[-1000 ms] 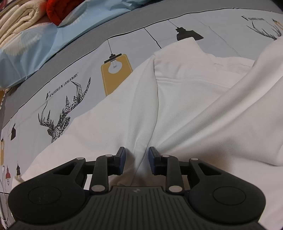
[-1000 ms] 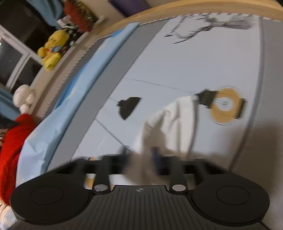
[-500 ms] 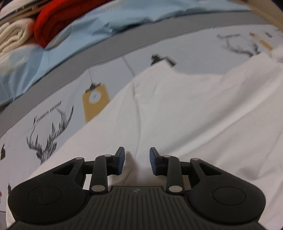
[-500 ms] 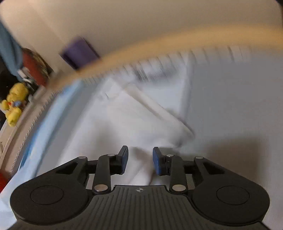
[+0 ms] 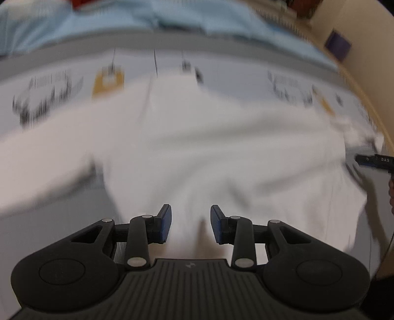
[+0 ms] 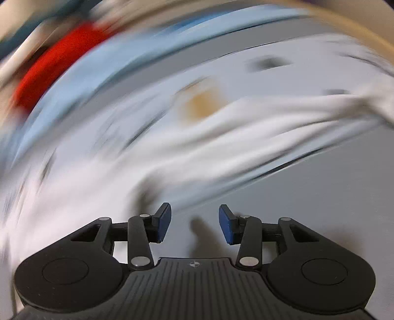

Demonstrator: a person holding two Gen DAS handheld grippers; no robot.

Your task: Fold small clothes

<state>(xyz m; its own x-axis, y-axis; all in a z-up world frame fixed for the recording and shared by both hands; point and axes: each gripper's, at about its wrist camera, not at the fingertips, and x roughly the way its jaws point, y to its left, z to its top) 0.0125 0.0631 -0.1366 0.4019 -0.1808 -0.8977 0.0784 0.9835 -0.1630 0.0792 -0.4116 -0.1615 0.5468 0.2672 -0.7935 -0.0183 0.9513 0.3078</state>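
Observation:
A white garment (image 5: 197, 147) lies spread on a printed bed sheet (image 5: 61, 88). Both views are blurred by motion. My left gripper (image 5: 190, 224) is open, its blue pads either side of a fold of the white cloth at the garment's near edge. My right gripper (image 6: 194, 222) is open and empty over bare grey sheet, with the white garment (image 6: 221, 137) stretching across ahead and to its left. The right gripper's tip (image 5: 376, 160) shows at the right edge of the left wrist view.
A light blue cover (image 5: 197, 22) and a red cloth (image 6: 56, 61) lie along the far side of the bed. A wooden bed edge (image 5: 364, 98) curves at the right. Grey sheet (image 6: 320, 197) lies to the right of the garment.
The right gripper has let go of the white cloth, opened wider and swung fast across the bed. The left gripper stayed open at the garment's edge while its view swung right.

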